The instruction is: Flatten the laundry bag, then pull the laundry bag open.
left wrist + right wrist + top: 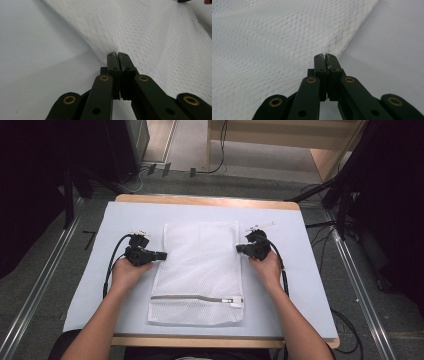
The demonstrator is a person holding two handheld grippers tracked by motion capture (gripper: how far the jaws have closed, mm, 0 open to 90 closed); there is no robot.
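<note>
Currently, the white mesh laundry bag lies flat at mid-table on the white table cover, zipper shut toward the person; any lifting or folding remains undone. The left gripper is clenched on the bag's left edge; the right gripper pinches the right edge.

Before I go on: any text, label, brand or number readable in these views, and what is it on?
None can be read.
mesh laundry bag: plain white netting, with no print or tag legible; its zipper shows no marking.
left gripper and right gripper: bare black jaws with brass rivets, no lettering.
table cover: blank.
</note>
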